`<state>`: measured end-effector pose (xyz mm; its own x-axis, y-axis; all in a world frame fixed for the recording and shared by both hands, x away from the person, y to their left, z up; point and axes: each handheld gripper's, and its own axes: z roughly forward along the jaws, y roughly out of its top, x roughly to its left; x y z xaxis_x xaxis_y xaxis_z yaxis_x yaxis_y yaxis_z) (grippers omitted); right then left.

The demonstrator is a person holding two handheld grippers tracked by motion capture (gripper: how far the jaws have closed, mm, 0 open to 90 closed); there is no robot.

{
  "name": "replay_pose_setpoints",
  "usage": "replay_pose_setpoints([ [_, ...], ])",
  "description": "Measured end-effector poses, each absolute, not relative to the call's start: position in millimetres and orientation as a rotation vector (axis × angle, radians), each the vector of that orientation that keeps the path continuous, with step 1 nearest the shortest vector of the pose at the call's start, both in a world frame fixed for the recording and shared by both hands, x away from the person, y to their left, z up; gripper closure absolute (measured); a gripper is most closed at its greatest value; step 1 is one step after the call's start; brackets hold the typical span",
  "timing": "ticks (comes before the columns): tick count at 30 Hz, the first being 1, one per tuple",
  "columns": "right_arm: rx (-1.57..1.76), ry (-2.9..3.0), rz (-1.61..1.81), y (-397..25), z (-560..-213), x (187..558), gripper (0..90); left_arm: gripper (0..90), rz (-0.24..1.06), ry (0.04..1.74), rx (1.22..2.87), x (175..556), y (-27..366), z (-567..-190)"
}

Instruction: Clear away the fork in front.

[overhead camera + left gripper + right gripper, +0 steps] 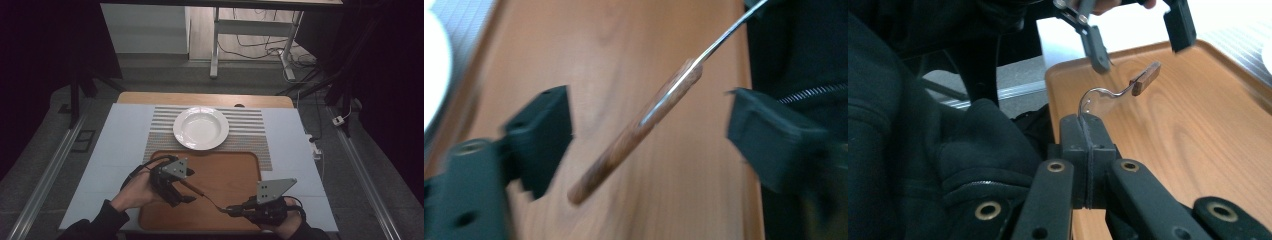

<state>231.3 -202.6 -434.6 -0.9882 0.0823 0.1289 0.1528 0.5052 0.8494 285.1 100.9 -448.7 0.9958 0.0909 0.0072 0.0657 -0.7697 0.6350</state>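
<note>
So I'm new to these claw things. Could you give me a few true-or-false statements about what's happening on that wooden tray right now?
1. The right claw is shut on the metal end of the utensil. True.
2. The left claw is clamped on the wooden handle. False: its jaws stand open on either side of the handle, not touching it.
3. The white plate sits on the wooden tray. False: it rests on the striped mat beyond the tray.
4. The utensil is held above the tray. True.
</note>
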Motion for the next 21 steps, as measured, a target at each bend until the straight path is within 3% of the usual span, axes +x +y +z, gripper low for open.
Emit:
replay_pose_setpoints([
  [8, -0.127, -2.644, -1.500, -200.5, -434.1, 229.1, 90.0, 63.1, -0.033, -0.039, 2.526, 282.1, 88.7, -454.0],
  [21, -0.081, -2.616, -1.438, -199.2, -440.0, 230.1, 87.3, 78.6, -0.068, -0.341, 2.584, 270.0, 83.1, -462.8],
])
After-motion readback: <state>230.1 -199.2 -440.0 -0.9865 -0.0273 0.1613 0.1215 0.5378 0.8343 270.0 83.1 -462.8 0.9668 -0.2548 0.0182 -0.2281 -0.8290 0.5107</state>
